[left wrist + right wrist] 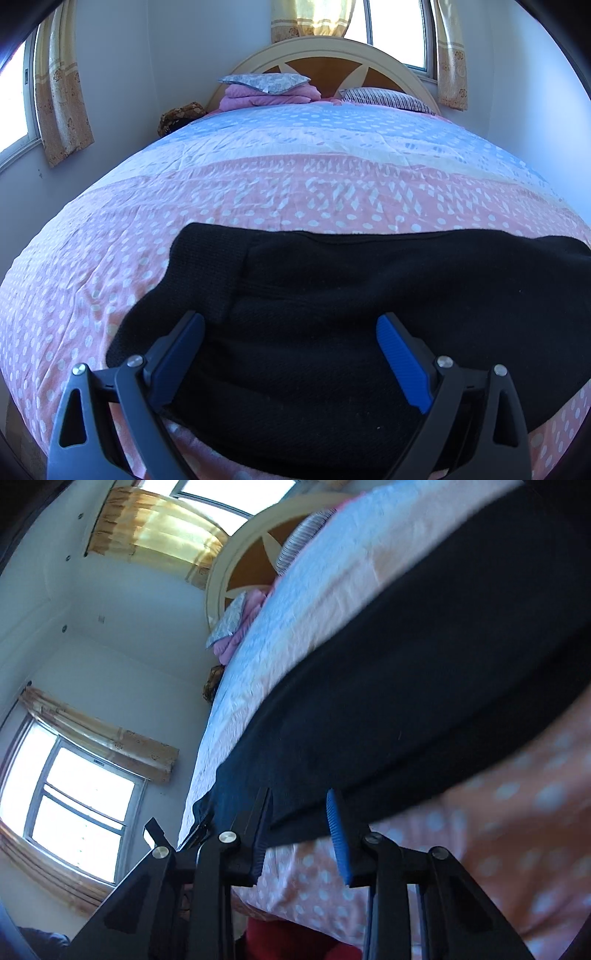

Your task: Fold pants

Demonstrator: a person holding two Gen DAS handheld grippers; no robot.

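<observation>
Dotted pink bedspread (258, 192) carries black pants (332, 295) under both grippers.

Left wrist view looks upright from the bed's foot, close over the pants (332, 295), toward the headboard (332, 55); right wrist view, rolled and low, shares both.

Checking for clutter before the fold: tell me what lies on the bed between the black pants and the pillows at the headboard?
Nothing: in the left wrist view only bare dotted bedspread stretches from the black pants to the pillows.
</observation>
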